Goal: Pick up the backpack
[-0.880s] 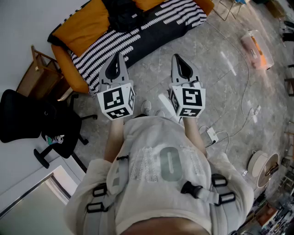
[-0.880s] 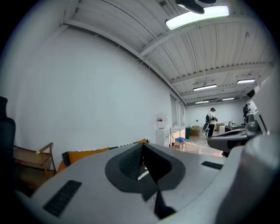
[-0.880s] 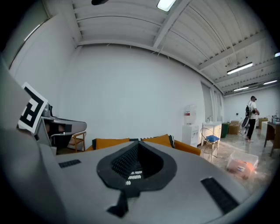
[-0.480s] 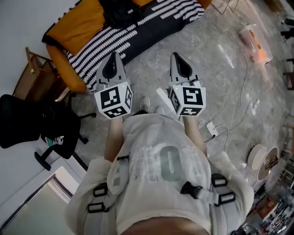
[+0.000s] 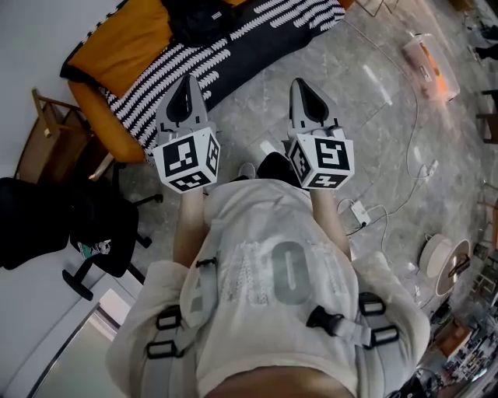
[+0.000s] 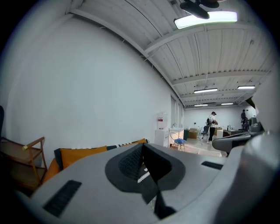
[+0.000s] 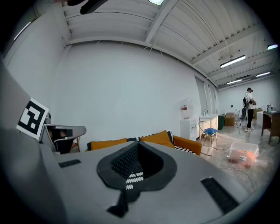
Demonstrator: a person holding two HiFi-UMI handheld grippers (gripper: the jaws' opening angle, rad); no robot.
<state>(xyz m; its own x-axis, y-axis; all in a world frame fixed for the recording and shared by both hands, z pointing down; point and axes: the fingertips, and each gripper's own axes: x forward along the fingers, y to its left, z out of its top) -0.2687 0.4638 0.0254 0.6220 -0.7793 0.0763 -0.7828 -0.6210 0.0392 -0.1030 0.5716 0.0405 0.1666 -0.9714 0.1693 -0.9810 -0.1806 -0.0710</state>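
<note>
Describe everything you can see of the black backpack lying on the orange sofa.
The black soft-fabric backpack lies slumped and crumpled on the orange sofa, resting on its black-and-white striped blanket. Its upper part is cut off by the head view's top edge, and straps or zips are too small to make out. Nothing holds it: the left gripper and the right gripper, both shut, are apart from it.

Black backpack, slumped on striped throw over orange sofa, partly out of frame
</note>
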